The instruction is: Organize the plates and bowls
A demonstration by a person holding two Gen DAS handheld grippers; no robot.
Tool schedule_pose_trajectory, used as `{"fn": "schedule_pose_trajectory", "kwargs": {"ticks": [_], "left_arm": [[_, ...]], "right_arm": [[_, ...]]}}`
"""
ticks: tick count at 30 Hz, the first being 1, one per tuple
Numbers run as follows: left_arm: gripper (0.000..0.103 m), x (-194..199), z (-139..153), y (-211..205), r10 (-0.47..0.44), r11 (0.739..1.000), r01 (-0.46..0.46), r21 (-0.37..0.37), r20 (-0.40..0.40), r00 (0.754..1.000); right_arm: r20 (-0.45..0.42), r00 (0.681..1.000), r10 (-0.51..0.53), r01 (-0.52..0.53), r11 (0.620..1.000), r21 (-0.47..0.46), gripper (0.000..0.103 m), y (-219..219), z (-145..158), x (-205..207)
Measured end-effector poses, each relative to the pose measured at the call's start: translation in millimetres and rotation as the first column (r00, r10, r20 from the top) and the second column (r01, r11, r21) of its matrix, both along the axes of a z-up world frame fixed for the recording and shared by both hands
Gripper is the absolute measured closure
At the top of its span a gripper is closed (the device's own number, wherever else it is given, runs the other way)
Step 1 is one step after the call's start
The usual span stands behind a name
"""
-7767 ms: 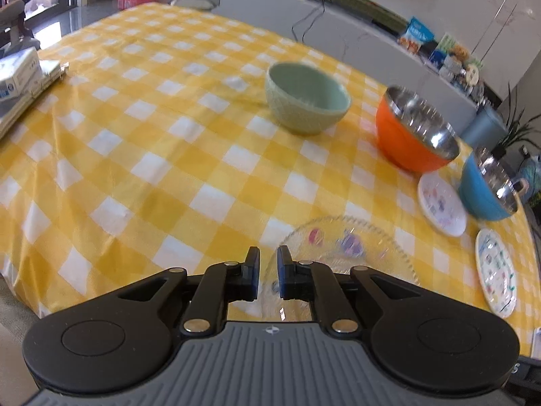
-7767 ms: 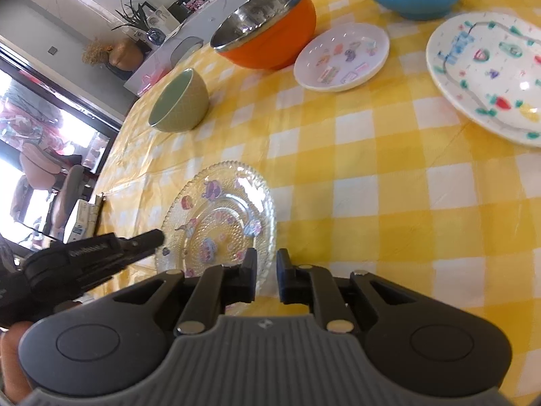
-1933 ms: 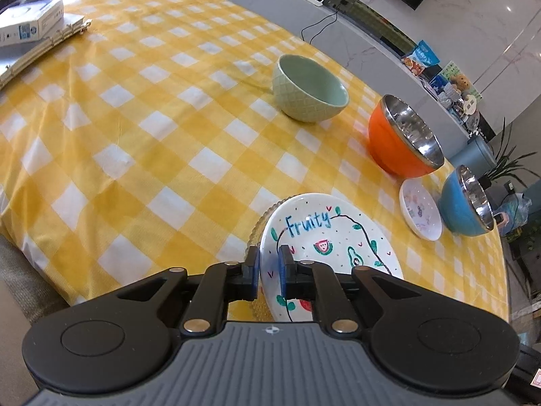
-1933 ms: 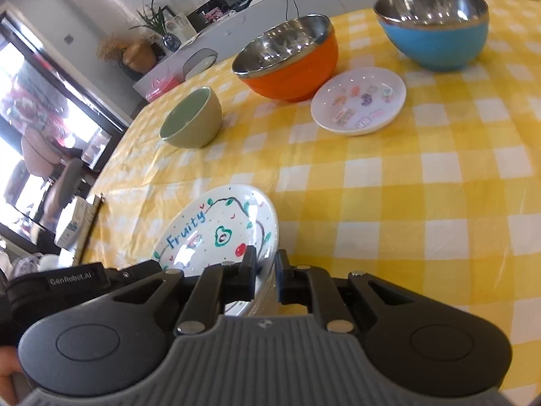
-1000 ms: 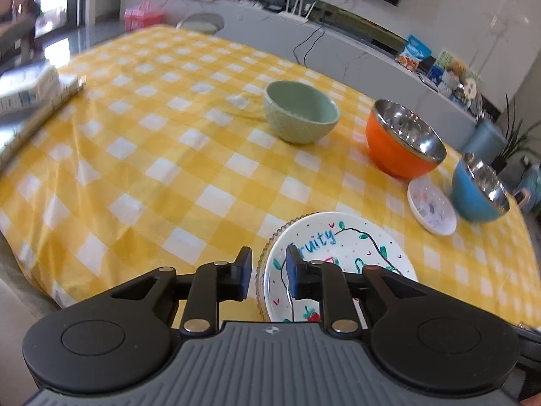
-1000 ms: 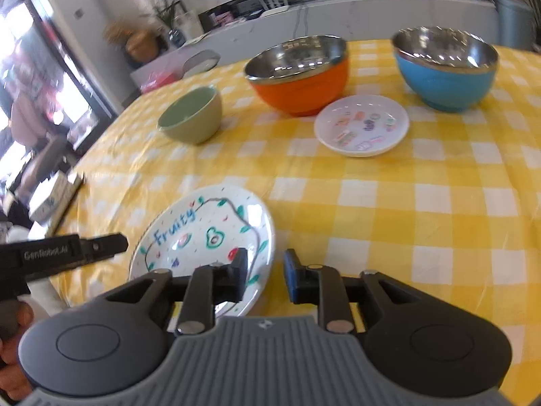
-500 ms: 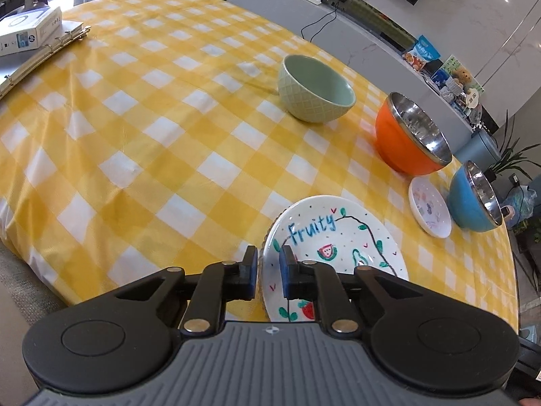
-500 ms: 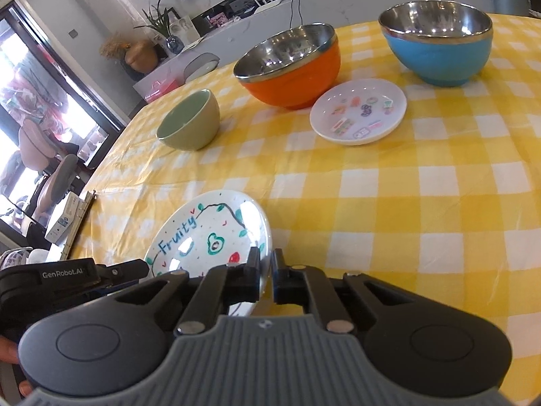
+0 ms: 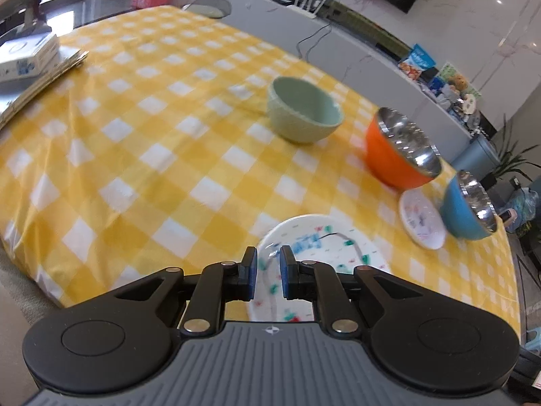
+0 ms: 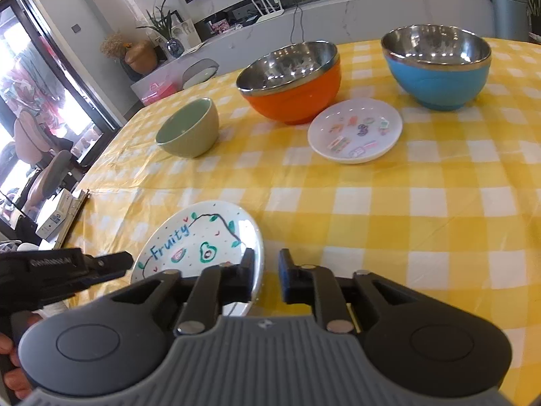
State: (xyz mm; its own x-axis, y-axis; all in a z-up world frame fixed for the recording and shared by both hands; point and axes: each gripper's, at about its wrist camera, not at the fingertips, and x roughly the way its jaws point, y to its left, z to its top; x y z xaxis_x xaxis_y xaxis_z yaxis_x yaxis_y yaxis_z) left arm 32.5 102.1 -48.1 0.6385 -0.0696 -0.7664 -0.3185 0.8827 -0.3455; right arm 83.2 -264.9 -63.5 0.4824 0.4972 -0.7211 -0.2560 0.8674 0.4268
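Nearby, the "Fruity" plate (image 10: 199, 240) is seen lying on the yellow checked table (image 10: 389, 209), its near edge hidden behind both tools. The right gripper (image 10: 266, 272) has just been opening; its jaws stand apart with nothing between them, just right of the plate's rim. The left gripper (image 9: 268, 272) is shown with a narrow gap over the plate; blur hides whether anything is pinched. Farther back stand a green bowl (image 10: 189, 132), orange bowl (image 10: 290, 81), blue bowl (image 10: 436, 67) and small plate (image 10: 355, 130).

Left gripper (image 9: 268, 272) narrowly parted; right gripper (image 10: 267, 275) just opening, nothing between.
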Motion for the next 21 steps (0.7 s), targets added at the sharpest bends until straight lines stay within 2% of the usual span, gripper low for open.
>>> {"fn": "schedule_pose_trajectory", "kwargs": {"ticks": [7, 11, 15, 16, 21], "left_arm": [[0.085, 17.0, 21.7, -30.3, -0.118, 0.993, 0.117, 0.018, 0.059, 0.991], [0.083, 33.8, 24.4, -47.4, -0.179, 0.984, 0.179, 0.009, 0.073, 0.981], [0.082, 50.3, 23.0, -61.3, -0.215, 0.976, 0.214, 0.027, 0.07, 0.974], [0.082, 53.7, 21.8, -63.6, -0.221, 0.975, 0.22, 0.023, 0.07, 0.973], [0.073, 73.7, 15.4, -71.1, -0.228, 0.973, 0.229, -0.005, 0.068, 0.971]], "right_arm": [[0.045, 0.998, -0.047, 0.048, 0.998, -0.027, 0.069, -15.0, 9.1, 9.0], [0.045, 0.995, -0.088, 0.089, 0.996, -0.02, 0.067, -27.2, 11.1, 21.6], [0.068, 0.99, -0.124, 0.126, 0.991, -0.037, 0.066, -37.0, 13.9, 32.8], [0.072, 0.988, -0.135, 0.138, 0.99, -0.041, 0.062, -39.3, 13.7, 36.2], [0.053, 0.977, -0.208, 0.208, 0.978, -0.001, 0.057, -57.0, 9.1, 58.8]]}}
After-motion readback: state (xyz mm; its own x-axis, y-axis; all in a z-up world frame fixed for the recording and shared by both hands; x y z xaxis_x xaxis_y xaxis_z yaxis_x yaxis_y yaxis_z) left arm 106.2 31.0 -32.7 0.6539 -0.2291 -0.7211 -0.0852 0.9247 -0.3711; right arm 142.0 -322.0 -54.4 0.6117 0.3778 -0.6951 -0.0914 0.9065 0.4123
